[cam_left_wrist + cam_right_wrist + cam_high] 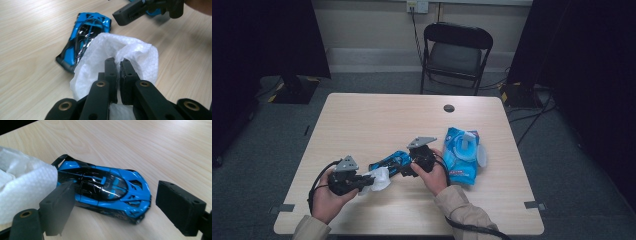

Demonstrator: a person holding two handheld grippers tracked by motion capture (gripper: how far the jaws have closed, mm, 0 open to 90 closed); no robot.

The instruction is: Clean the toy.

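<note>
Now the left gripper [117,65], clamped on a wet wipe [130,52], nears the blue toy car [105,187] at frame centre; the right gripper [115,207] gapes wide around it, gripping nothing. Next: steady car, then wipe.

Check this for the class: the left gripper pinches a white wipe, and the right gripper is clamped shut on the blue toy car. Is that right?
Not quite. The right gripper is open: in the right gripper view its jaws stand apart on either side of the blue toy car, which lies on the table. The left gripper does pinch the white wipe.
</note>
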